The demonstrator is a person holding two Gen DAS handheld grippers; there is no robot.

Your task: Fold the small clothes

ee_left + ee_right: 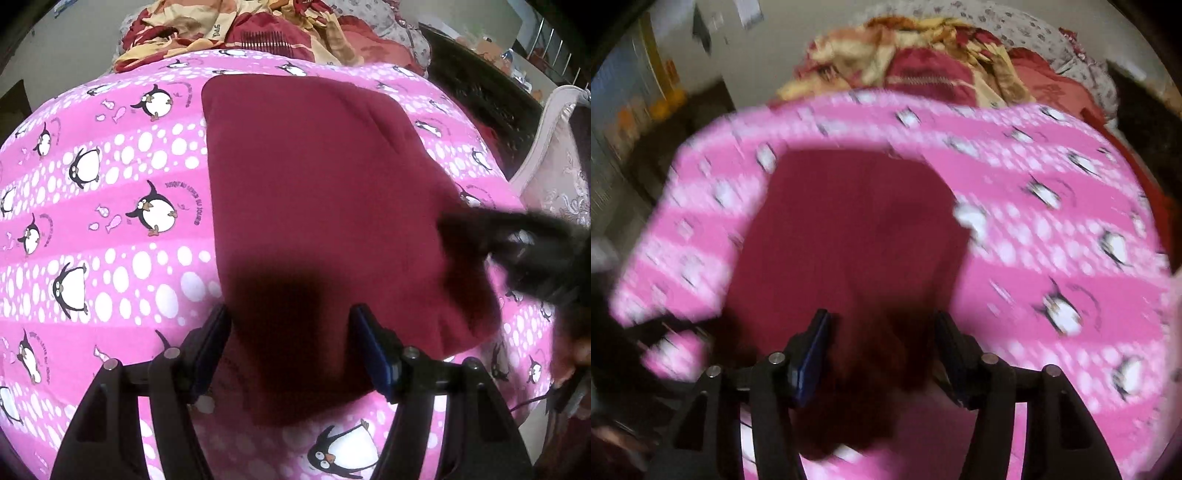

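A dark red garment lies folded flat on a pink penguin-print bedsheet. My left gripper is open above the garment's near edge, its jaws wide apart, holding nothing. My right gripper shows in the left wrist view as a dark blur over the garment's right edge. In the right wrist view, which is motion-blurred, the right gripper is open above the same garment, with nothing between its blue-padded fingers.
A heap of red, yellow and floral clothes lies at the far end of the bed. A dark headboard or frame and a pale patterned pillow are at the right. The heap also shows in the right wrist view.
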